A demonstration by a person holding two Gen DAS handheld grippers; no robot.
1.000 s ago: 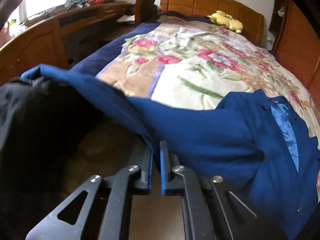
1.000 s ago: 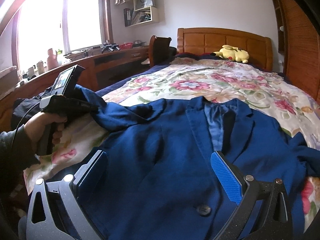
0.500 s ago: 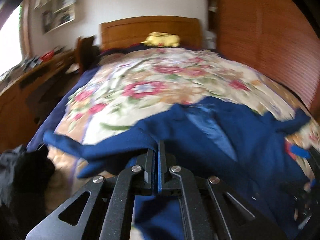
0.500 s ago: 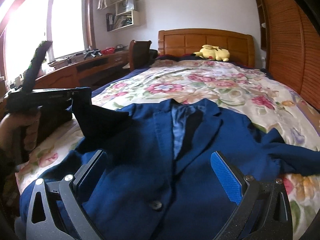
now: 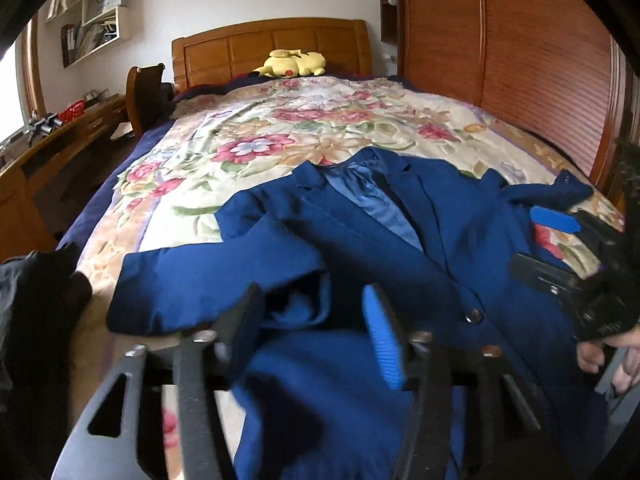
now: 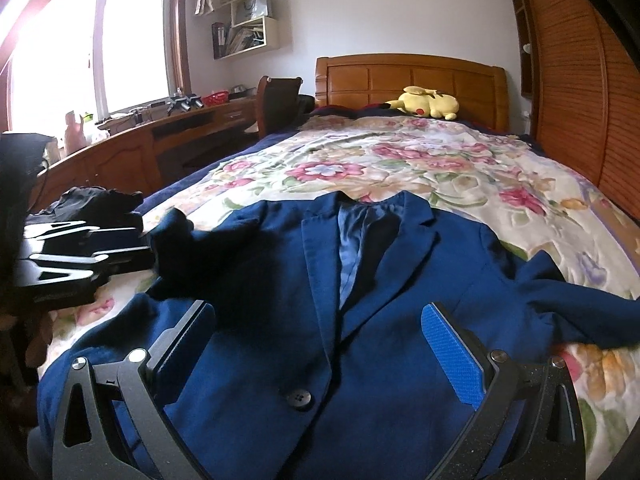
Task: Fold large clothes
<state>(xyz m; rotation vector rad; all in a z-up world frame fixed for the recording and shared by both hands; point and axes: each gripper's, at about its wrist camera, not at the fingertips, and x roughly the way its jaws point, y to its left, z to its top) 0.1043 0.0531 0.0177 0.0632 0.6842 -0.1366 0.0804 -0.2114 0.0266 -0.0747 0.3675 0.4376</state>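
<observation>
Blue blazer (image 6: pixel 360 280) is laid face-up on the floral bedspread (image 6: pixel 400 168), collar toward the headboard (image 6: pixel 408 76) — long axis runs straight away from both grippers. Left gripper (image 5: pixel 316 320) is seen spread apart, nothing gripped, with the left sleeve (image 5: pixel 208 284) bunched just ahead of it; right gripper (image 6: pixel 320 344) is also splayed wide and empty over the front button (image 6: pixel 299 397). The left sleeve is judged the next fold — left gripper is nearer.

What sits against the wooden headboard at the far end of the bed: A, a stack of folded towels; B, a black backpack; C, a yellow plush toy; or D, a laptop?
C: a yellow plush toy lies by the wooden headboard, beyond the dark blue blazer spread on the floral bedspread.
</observation>
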